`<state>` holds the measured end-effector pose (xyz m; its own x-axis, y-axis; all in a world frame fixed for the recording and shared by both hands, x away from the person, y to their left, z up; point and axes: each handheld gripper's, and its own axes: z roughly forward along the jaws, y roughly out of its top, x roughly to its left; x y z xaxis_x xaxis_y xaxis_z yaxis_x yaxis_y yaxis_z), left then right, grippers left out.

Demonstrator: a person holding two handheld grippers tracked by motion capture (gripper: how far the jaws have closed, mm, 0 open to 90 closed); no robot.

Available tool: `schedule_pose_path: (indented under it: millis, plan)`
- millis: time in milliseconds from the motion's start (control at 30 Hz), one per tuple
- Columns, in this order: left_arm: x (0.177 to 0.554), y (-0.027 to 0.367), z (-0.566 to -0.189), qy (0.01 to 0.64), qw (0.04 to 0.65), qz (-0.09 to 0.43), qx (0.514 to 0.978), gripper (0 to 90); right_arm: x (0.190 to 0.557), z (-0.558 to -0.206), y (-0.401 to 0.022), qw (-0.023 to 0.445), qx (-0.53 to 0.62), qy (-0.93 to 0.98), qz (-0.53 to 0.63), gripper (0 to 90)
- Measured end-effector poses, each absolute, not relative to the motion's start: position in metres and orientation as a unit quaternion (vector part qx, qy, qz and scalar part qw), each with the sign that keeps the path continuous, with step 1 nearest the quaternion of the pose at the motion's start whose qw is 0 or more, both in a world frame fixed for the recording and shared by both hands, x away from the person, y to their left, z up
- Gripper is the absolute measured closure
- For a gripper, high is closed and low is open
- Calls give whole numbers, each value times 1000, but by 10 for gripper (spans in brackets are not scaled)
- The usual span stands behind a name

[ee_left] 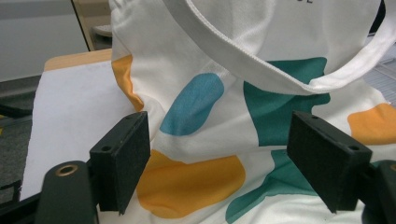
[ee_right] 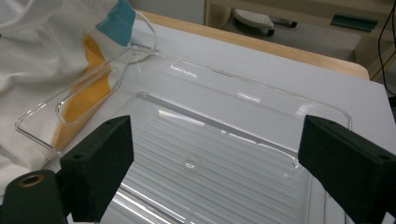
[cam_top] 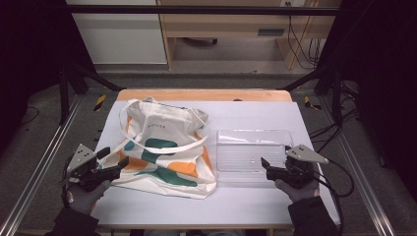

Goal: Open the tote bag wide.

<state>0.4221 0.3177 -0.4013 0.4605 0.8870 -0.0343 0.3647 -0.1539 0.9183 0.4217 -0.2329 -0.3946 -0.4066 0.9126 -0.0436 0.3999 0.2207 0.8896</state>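
Canvas tote bag [cam_top: 164, 150] lying flat toward table's left edge, just ahead of left gripper [cam_top: 114, 164], jaws gaping wide, gripping nothing; right gripper [cam_top: 267, 166] likewise released, facing clear tray [cam_top: 253, 152] beside bag.

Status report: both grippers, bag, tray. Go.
Left gripper open at tote bag edge. Right gripper open over clear tray, holding nothing. Bag flat beside tray. Nothing in the way.
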Motion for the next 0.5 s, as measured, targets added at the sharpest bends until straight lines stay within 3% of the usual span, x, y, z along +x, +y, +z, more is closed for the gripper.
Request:
schedule_pose_path:
  millis: [500]
  plan:
    - [422, 321, -391, 442, 494, 274, 697, 232, 428, -366, -225, 320, 429, 714, 452, 175]
